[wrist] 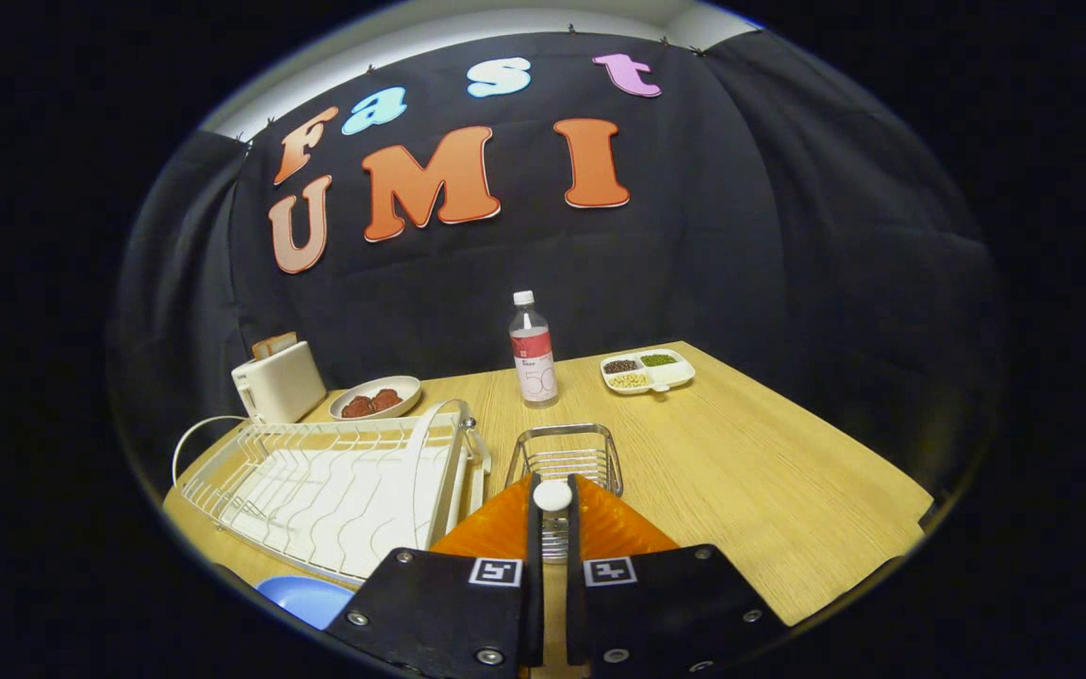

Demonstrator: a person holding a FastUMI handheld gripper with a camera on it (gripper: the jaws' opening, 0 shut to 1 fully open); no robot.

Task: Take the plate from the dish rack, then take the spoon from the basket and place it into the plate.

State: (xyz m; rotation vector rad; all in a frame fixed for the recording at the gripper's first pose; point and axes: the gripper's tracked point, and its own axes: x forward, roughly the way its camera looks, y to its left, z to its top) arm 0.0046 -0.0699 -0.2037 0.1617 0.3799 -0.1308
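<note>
My gripper (552, 483) is shut on a white spoon (552, 496); its rounded end shows pinched between the two fingers, and the rest of it is hidden by them. The fingertips hang over the near rim of the wire basket (566, 443), which stands on the wooden table just ahead. The blue plate (302, 598) lies on the table beside the fingers on the left, at the near corner of the white dish rack (336, 481). The rack's slots hold no dishes that I can see.
Beyond the rack stand a white toaster (279, 382) and a bowl of reddish food (375, 397). A water bottle (532, 351) stands behind the basket, and a divided tray of beans (648, 371) sits to its right. The wooden table (769, 471) spreads out to the right.
</note>
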